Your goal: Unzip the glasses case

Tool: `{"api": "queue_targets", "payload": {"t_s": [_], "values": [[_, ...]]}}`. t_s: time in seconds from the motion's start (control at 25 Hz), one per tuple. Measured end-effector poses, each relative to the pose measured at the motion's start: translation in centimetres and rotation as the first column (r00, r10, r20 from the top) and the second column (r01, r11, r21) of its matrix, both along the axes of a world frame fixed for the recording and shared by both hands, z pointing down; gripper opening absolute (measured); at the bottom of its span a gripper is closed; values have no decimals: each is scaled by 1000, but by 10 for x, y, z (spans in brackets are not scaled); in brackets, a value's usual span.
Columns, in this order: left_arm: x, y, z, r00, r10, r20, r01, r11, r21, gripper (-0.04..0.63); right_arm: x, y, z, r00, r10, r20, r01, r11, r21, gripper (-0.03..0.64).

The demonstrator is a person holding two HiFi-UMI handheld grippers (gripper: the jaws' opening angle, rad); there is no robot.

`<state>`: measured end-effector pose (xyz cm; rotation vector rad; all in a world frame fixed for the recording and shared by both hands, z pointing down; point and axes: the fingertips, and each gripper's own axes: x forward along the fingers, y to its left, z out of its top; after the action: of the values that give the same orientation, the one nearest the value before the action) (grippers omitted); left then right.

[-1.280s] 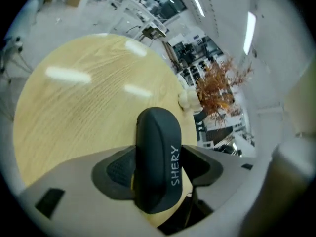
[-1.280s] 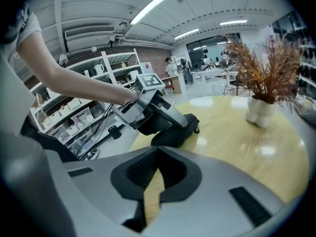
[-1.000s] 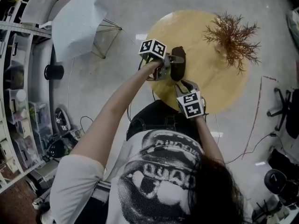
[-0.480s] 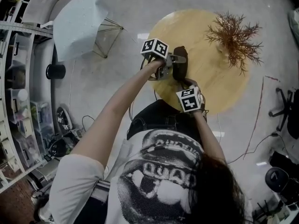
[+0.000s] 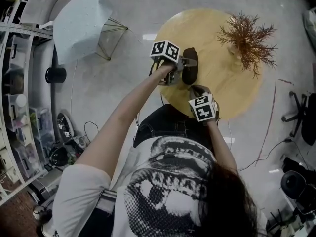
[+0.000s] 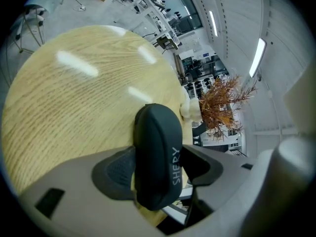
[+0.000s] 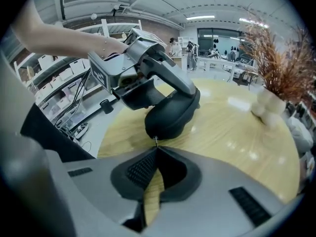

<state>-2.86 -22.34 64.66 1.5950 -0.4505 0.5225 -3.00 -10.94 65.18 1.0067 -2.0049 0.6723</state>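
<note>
Now the left gripper [image 6: 158, 168] clamps the glasses case [image 6: 154, 132] at the table's [image 5: 232, 98] 9 o'clock side. The closed right gripper [image 7: 156, 149] pinches the zipper pull [image 7: 156, 141] by its tips only, so a crooked tug may slip off.

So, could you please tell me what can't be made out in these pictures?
- Zipper pull: right gripper view, too small to tell whether the right claw pinches it.
- Glasses case zip line: head view, too small and dark; left gripper view, left claw covers its sides.
- Right claw's tips: head view, under its marker cube.
</note>
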Motion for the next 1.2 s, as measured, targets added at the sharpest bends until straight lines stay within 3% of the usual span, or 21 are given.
{"api": "queue_targets", "payload": {"t_s": [0.32,0.72,1.2], "values": [[8,0,1,995,59,78,-64,996,63,304,12,-5,1,1000,-18,-20,18,1000,-20,9],[9,0,2,994,49,99,-57,995,77,305,21,-10,-2,981,-168,-99,168,986,-9,11],[10,0,2,983,5,181,-27,993,118,308,34,-21,-4,934,-342,-104,340,940,-33,8]]}}
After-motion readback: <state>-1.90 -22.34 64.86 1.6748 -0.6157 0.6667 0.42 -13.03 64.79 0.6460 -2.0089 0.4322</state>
